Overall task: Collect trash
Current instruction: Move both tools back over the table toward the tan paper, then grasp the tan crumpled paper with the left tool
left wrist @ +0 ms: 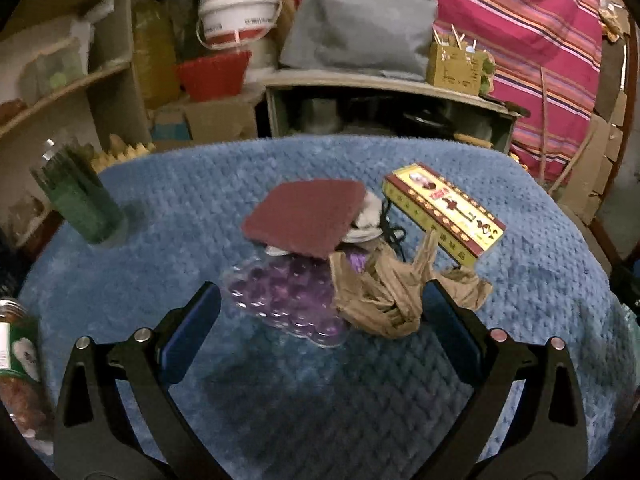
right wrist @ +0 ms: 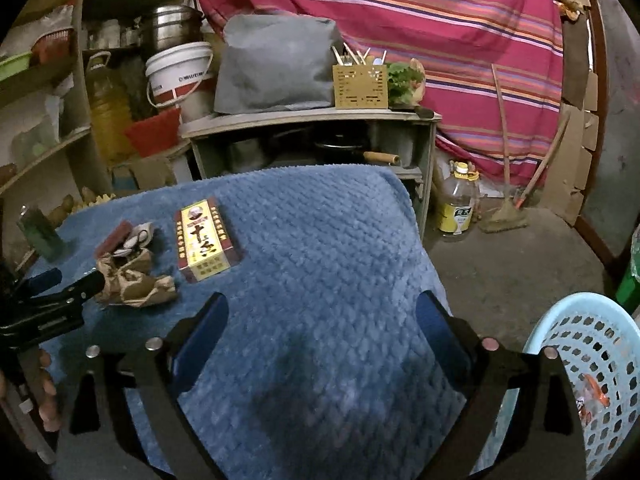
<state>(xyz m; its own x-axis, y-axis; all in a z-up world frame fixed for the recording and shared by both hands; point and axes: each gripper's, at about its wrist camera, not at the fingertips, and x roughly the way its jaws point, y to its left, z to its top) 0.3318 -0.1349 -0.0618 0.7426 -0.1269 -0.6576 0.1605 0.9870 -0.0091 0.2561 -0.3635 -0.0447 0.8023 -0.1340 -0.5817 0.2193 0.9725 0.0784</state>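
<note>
A table covered with a blue quilted fleece blanket [right wrist: 320,240] stands in a dim, crowded room, with a pink striped cloth [right wrist: 420,20] hanging behind it and a low grey shelf unit [right wrist: 312,120] carrying a grey fabric bag [right wrist: 272,64]. To the left stand open shelves with a white plastic bucket [right wrist: 176,72] and a red tub [right wrist: 152,130]. The trash lies in a loose heap on the blanket: a crumpled brown paper bag [left wrist: 380,296], a clear purple bubble-moulded plastic tray [left wrist: 288,300], a dark red square scouring pad [left wrist: 304,216] over some white scraps, and just beside them a yellow and red printed carton [left wrist: 444,208]. The left tool [left wrist: 320,312] hangs over the heap with its jaws spread wide on either side of the tray and paper, gripping nothing. The right tool [right wrist: 320,320] is likewise wide apart and empty above bare blanket. A light blue perforated plastic basket [right wrist: 592,344] sits off the table's right edge, above the concrete floor [right wrist: 520,264].
</note>
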